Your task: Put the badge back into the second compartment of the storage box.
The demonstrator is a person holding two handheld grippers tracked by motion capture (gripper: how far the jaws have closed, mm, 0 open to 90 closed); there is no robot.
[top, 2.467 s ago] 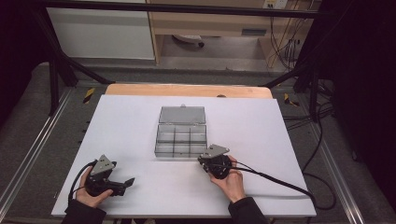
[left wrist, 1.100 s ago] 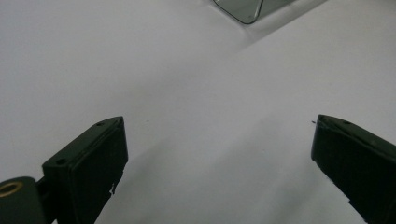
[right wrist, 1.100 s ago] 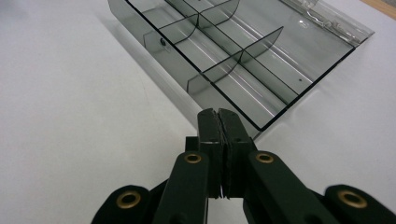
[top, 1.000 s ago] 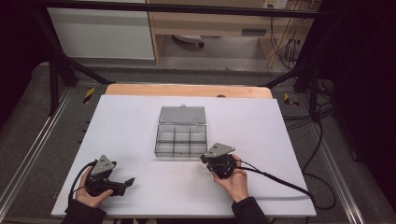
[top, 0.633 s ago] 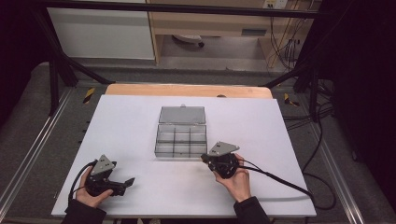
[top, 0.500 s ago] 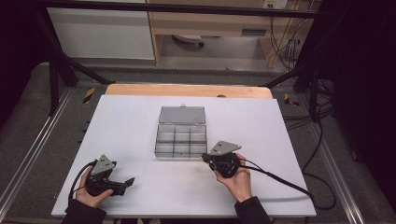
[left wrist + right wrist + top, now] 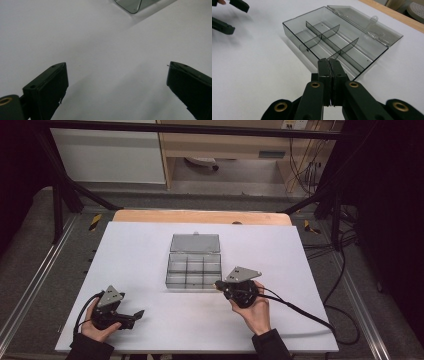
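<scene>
At the centre of the high view, on the broad white table (image 7: 150,250), lay the clear smoked-plastic compartment box (image 7: 194,270), its hinged lid (image 7: 195,243) flat open toward the upper edge of the frame and every compartment bare. The right gripper (image 7: 218,285) sat just beside the box's lower right corner, jaws pressed together on nothing. To work that box well, the jaws would likely need to part first and approach the thin front wall squarely, since the light case could skid. The left gripper (image 7: 140,313), low in the left of the frame, was spread wide and well apart from the box. Nothing on the table blocked either path; the right gripper's black cable (image 7: 300,310) trailed off to the lower right.
</scene>
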